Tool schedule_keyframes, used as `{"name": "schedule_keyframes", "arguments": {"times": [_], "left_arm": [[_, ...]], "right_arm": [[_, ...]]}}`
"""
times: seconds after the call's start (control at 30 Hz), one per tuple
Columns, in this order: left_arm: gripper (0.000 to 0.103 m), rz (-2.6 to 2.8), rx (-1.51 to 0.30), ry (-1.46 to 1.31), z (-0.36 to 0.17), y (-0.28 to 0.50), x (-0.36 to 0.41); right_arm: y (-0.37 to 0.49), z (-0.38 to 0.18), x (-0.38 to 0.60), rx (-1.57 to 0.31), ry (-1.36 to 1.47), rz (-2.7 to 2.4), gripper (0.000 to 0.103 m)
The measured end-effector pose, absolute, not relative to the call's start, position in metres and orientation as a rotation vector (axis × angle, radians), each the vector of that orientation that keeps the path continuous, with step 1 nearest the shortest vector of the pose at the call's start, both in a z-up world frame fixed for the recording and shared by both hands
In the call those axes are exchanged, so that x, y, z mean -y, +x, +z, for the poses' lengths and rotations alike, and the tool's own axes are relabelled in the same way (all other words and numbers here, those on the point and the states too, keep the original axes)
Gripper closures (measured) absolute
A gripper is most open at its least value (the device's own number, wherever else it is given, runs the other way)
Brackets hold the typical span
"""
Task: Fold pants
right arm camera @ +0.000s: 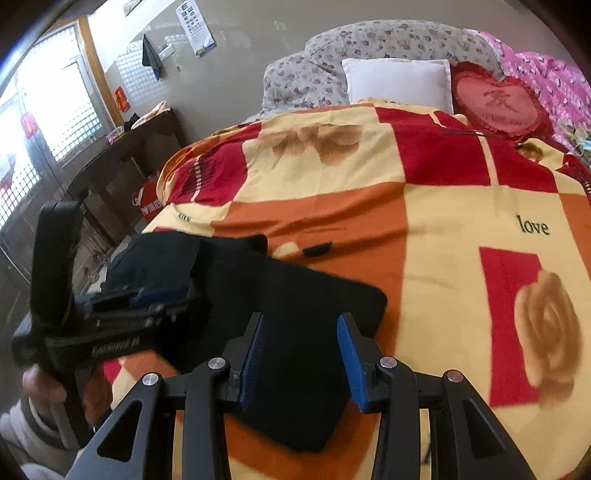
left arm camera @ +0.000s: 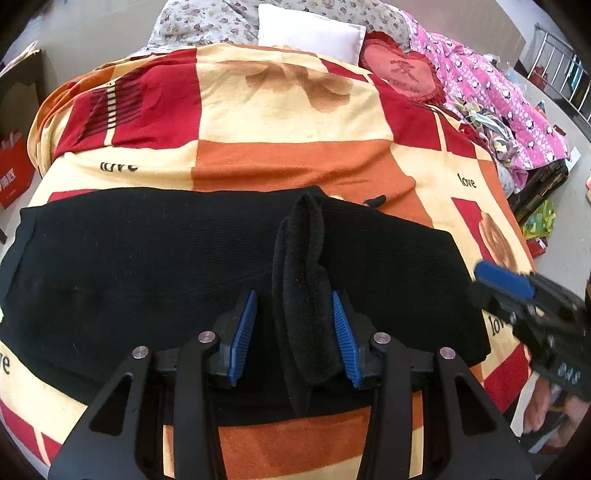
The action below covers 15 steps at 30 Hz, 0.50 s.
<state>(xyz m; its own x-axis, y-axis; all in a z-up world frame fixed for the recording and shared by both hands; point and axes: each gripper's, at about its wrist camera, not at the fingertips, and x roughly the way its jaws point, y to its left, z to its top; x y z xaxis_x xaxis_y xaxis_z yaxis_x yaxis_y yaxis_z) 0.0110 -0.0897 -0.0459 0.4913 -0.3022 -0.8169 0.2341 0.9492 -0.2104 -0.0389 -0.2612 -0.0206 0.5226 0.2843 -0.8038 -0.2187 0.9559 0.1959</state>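
Black pants (left arm camera: 147, 266) lie folded across the near part of the bed, on a patterned blanket. A raised fold of the fabric (left arm camera: 306, 295) stands up between the blue pads of my left gripper (left arm camera: 295, 332), which is open around it. My right gripper (right arm camera: 301, 354) is open and empty, just above the right end of the pants (right arm camera: 314, 314). The right gripper shows at the right edge of the left wrist view (left arm camera: 517, 291). The left gripper shows at the left of the right wrist view (right arm camera: 110, 306).
The blanket (left arm camera: 295, 162) is red, orange and cream. A white pillow (left arm camera: 310, 33), a red heart cushion (left arm camera: 402, 74) and a pink quilt (left arm camera: 491, 92) lie at the far end. A small black item (left arm camera: 375, 201) lies beyond the pants. A dark table (right arm camera: 122, 147) stands left of the bed.
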Motion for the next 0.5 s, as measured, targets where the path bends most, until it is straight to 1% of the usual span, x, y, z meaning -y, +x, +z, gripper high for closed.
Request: {"name": "schedule_keyframes", "arguments": {"times": [0.17, 0.37, 0.5], "left_arm": [[0.061, -0.325, -0.998, -0.084, -0.046, 0.009, 0.088], [0.061, -0.326, -0.983, -0.084, -0.047, 0.006, 0.088], [0.061, -0.324, -0.986, -0.083, -0.047, 0.006, 0.087]], "right_arm": [[-0.048, -0.03, 0.259, -1.004, 0.005, 0.252, 0.064], [-0.05, -0.043, 0.259, -1.032, -0.013, 0.22, 0.064], [-0.051, -0.041, 0.259, -1.034, -0.016, 0.218, 0.064]]}}
